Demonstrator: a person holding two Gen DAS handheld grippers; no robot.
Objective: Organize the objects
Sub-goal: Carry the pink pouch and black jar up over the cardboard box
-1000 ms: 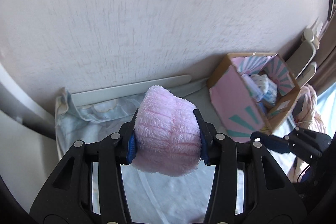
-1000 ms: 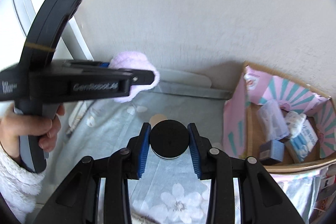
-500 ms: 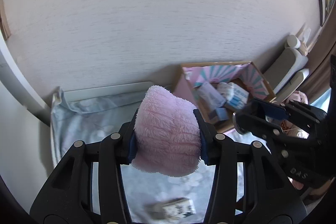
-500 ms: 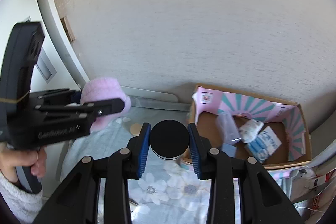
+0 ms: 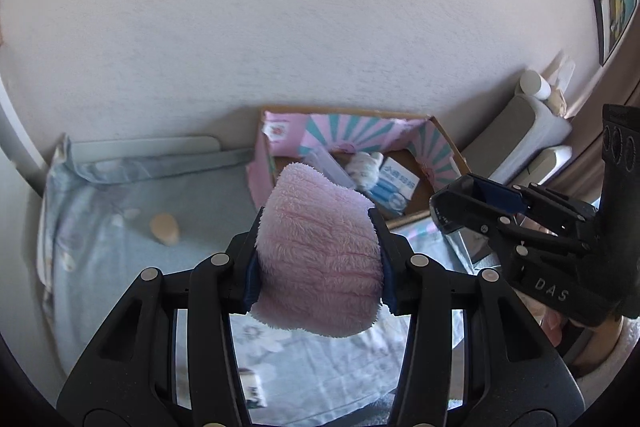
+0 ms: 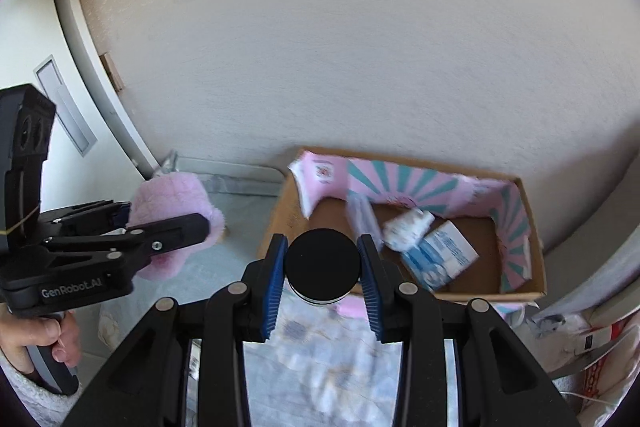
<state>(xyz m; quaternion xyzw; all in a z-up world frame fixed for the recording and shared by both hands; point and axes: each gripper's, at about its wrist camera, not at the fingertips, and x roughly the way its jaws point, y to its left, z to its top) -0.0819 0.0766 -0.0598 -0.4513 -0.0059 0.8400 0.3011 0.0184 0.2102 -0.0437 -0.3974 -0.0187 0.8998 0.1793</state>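
My left gripper (image 5: 318,259) is shut on a fluffy pink cloth (image 5: 320,251), held in the air over the blue floral sheet (image 5: 120,267). The same pink cloth (image 6: 172,195) and left gripper (image 6: 168,227) show at the left of the right wrist view. My right gripper (image 6: 322,263) is shut on a round jar with a black lid (image 6: 322,261), just in front of the cardboard box (image 6: 532,247) lined in pink and teal. In the left wrist view that box (image 5: 448,147) lies beyond the cloth, with the right gripper (image 5: 476,203) to its right.
The box holds a blue-and-white packet (image 6: 440,259), a white bundle (image 6: 408,227) and a clear bag. A small beige object (image 5: 164,227) lies on the sheet. A textured wall (image 6: 320,47) rises right behind the box. Grey cushions (image 5: 520,135) stand at the right.
Both grippers have risen and shifted toward the box, each keeping its hold. More of the box's inside shows now, and the beige object on the sheet has come into view.
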